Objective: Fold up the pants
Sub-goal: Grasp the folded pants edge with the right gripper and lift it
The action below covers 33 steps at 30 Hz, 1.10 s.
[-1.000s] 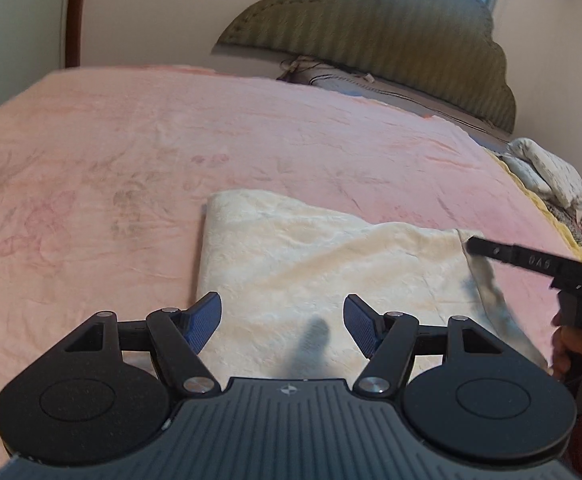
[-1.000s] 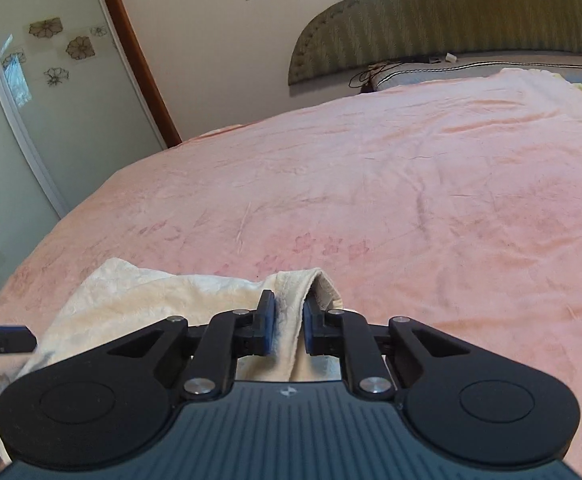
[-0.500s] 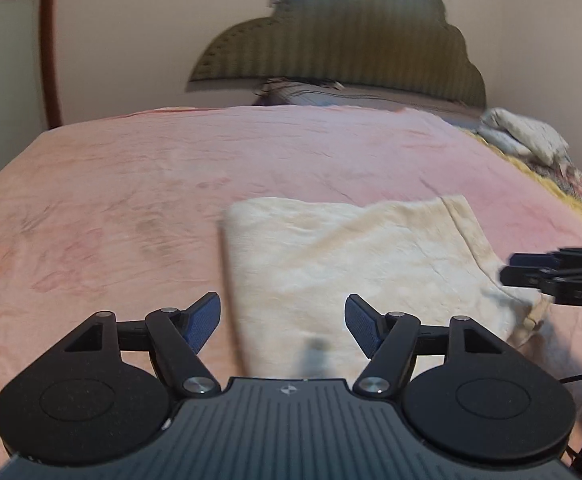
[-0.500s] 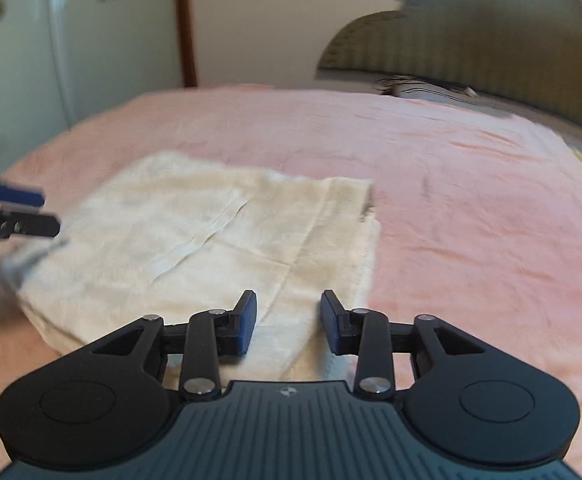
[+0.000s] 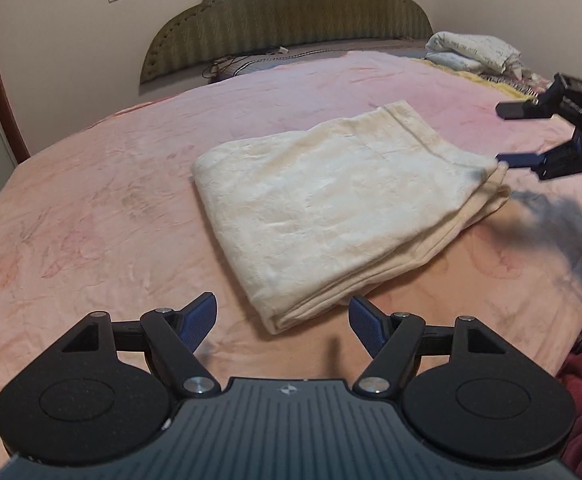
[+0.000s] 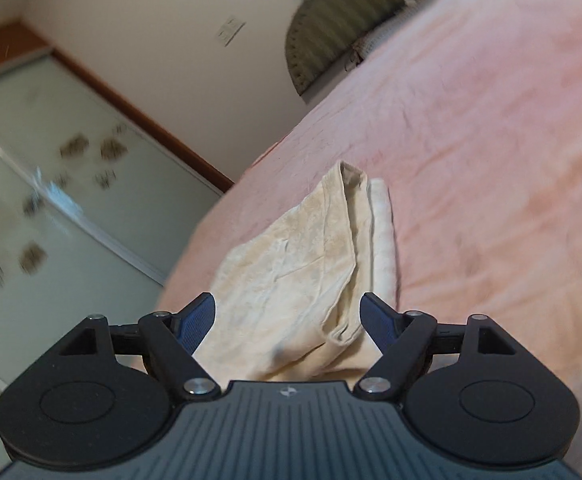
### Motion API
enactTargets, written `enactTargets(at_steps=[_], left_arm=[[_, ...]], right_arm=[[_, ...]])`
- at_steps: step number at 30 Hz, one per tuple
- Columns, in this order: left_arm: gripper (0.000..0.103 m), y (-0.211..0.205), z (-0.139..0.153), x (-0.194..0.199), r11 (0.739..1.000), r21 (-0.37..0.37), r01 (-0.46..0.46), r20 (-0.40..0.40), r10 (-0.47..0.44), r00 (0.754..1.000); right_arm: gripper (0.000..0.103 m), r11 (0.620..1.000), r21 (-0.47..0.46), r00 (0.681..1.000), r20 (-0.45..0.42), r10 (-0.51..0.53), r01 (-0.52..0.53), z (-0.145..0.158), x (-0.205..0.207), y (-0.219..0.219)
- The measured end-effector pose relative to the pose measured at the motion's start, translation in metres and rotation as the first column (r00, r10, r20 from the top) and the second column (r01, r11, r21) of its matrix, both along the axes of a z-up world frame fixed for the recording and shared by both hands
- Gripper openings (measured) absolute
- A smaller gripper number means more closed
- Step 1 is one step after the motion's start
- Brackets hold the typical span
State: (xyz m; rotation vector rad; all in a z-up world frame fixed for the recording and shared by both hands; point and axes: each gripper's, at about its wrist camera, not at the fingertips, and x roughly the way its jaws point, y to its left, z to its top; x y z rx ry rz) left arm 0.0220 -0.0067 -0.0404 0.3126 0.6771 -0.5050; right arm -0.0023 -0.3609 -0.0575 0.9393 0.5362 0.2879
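1. Pink bedding covers a wide bed that fills the left wrist view, with a green scalloped headboard against a pale wall at the far end and a bundle of white printed bedclothes at the far right corner.
2. Cream pants, folded into a thick rectangle of several layers, lie flat near the middle of the bed, their near corner just ahead of the left gripper.
3. That left gripper is released: its blue pads stand wide apart over bare pink bedding, and nothing sits between them.
4. At the right edge of the same view the right gripper comes in sideways, one finger above the other, the lower tip just beside the far right corner of the pants; whether it touches the cloth I cannot tell.
5. From the right wrist view, tilted and partly blurred, the bed slopes across the frame, with a sliding glass door bearing flower stickers at the left.
6. Here the right gripper has its jaws opening; a rumpled corner of the pants lies between the fingers, and the pads do not press on it.
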Motion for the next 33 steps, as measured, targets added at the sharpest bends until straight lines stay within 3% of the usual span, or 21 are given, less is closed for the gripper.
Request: enactTargets(at_steps=[5,9,13,16,17,19,20,22,26,30,33], left_arm=[[0.077,0.000,0.002,-0.004,0.999,-0.024,-0.033,-0.010,0.033,0.999],[0.077,-0.002,0.006,-0.008,0.999,-0.024,-0.042,-0.008,0.042,0.999],[0.079,-0.005,0.008,-0.012,0.999,-0.036,-0.041,0.011,0.041,0.999],[0.079,-0.010,0.007,-0.014,0.998,-0.029,-0.052,0.011,0.052,0.999],[0.079,-0.012,0.006,-0.016,0.999,-0.021,-0.048,0.020,0.048,0.999],[0.079,-0.015,0.005,-0.019,0.999,-0.008,-0.039,0.034,0.040,0.999],[0.080,-0.017,0.003,-0.020,0.999,0.000,-0.033,0.040,0.033,0.999],[0.081,-0.022,0.000,-0.021,0.999,0.015,-0.028,0.052,0.027,0.998],[0.082,-0.032,-0.005,-0.016,0.998,0.027,-0.056,0.073,0.054,0.996],[0.082,-0.038,-0.007,-0.006,0.991,-0.014,-0.136,0.077,0.137,0.988],[0.082,-0.040,-0.009,0.004,0.971,-0.013,-0.240,0.081,0.241,0.967]], right_arm=[[0.081,1.000,-0.014,0.998,-0.057,-0.014,0.013,-0.009,-0.001,0.007],[0.081,0.999,0.051,1.000,-0.023,0.002,-0.001,-0.008,-0.001,0.010],[0.081,0.999,0.038,0.999,-0.041,0.014,-0.012,-0.010,0.009,0.024],[0.079,0.999,-0.040,0.997,-0.071,0.010,-0.013,-0.017,0.028,0.032],[0.074,0.997,-0.070,0.997,-0.071,0.020,-0.025,-0.020,0.033,0.036],[0.030,0.986,-0.162,0.996,-0.084,0.014,-0.027,-0.018,0.037,0.044],[0.029,0.986,-0.165,0.997,-0.074,0.026,-0.038,-0.017,0.037,0.045],[0.023,0.994,-0.099,0.998,-0.043,0.038,-0.042,-0.012,0.035,0.041],[0.023,0.996,0.077,0.998,0.044,0.044,-0.048,0.007,0.040,0.034],[0.023,0.977,0.193,0.991,0.114,0.066,-0.087,0.026,0.057,0.041],[0.023,0.965,0.235,0.984,0.161,0.082,-0.119,0.036,0.068,0.050]])
